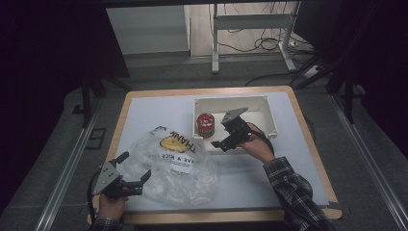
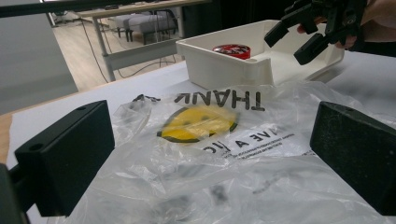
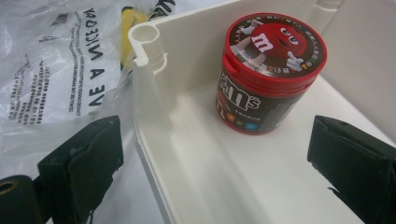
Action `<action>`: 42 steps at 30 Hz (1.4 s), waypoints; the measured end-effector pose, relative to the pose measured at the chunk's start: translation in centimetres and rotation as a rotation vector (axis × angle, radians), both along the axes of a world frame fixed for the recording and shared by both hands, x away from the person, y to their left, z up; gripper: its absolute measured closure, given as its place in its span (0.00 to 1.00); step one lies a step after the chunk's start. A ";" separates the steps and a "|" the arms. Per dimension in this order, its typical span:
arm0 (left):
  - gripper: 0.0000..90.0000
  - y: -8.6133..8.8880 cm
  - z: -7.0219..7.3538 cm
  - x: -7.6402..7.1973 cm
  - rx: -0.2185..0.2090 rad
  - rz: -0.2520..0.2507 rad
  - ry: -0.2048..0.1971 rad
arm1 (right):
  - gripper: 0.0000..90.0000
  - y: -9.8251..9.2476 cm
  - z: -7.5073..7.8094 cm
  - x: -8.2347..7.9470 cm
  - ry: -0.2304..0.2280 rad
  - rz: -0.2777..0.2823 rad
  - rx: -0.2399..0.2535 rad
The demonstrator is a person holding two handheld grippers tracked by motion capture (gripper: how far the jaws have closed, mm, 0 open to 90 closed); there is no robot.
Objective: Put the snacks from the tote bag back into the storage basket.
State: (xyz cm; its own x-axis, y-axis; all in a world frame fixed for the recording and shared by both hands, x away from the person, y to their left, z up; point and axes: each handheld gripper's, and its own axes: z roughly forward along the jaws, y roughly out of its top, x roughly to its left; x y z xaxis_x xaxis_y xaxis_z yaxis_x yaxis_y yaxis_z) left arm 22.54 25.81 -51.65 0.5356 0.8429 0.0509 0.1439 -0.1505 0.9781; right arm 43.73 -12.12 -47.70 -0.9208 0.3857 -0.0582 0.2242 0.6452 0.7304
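Plastic bag (image 1: 173, 166), 1 of it, lies crumpled on the tabletop (image 1: 298, 159) between the wide-apart jaws of the left hand-held gripper (image 1: 136, 168); pinch 1 loose fold to hold it open. To its right, the right hand-held gripper (image 1: 225, 134), jaws apart and empty, should drop squarely around the 1 can (image 3: 266, 70) standing in the 1 white bin (image 1: 269, 115).

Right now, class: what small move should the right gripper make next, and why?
Probably ease the right gripper forward and down around the candy tub: its jaws are open and empty, aimed at the tub standing upright in the white bin.
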 end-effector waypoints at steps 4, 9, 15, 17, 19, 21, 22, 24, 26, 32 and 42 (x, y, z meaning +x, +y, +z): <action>0.00 0.0 0.0 0.0 0.001 -0.001 0.000 | 0.04 -0.2 0.1 -0.2 -0.002 -0.001 0.002; 0.00 0.0 0.0 0.0 0.001 -0.002 0.000 | 0.04 -0.4 0.1 -0.4 -0.003 -0.002 0.003; 0.00 0.0 0.0 0.0 0.001 -0.003 0.000 | 0.04 -0.6 -0.1 -0.8 0.004 -0.002 -0.002; 0.00 0.0 0.0 0.0 0.000 -0.003 0.000 | 0.04 -0.7 -0.2 -0.9 0.005 -0.003 -0.002; 0.00 0.0 0.0 0.0 0.000 -0.003 0.000 | 0.04 -0.8 -0.2 -0.9 0.005 -0.004 -0.002; 0.00 0.0 0.0 0.0 0.000 -0.004 0.000 | 0.04 -0.9 -0.2 -1.0 0.003 -0.008 0.002; 0.00 0.0 0.0 0.0 0.000 -0.004 0.000 | 0.04 -0.9 -0.2 -1.1 0.002 -0.009 0.003; 0.00 0.0 0.0 0.0 0.000 -0.004 0.001 | 0.04 -1.1 -0.2 -1.1 0.000 -0.009 0.005; 0.00 0.0 0.0 0.0 0.000 -0.004 0.001 | 0.04 -1.2 -0.1 -1.3 -0.002 -0.013 0.011; 0.00 0.0 0.0 0.0 0.000 -0.004 0.002 | 0.04 -1.8 0.0 -1.7 -0.006 -0.024 0.024; 0.00 0.0 0.0 0.0 -0.001 -0.002 0.000 | 0.04 -2.9 0.0 -2.5 -0.008 -0.038 0.037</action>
State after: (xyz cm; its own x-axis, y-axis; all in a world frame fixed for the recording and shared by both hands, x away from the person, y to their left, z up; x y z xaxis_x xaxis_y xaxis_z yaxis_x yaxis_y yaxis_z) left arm 22.53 25.77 -51.63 0.5376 0.8417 0.0502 0.1435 -0.1500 0.9782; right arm 41.27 -15.04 -47.67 -0.9049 0.4227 -0.0502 0.2423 0.6085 0.7556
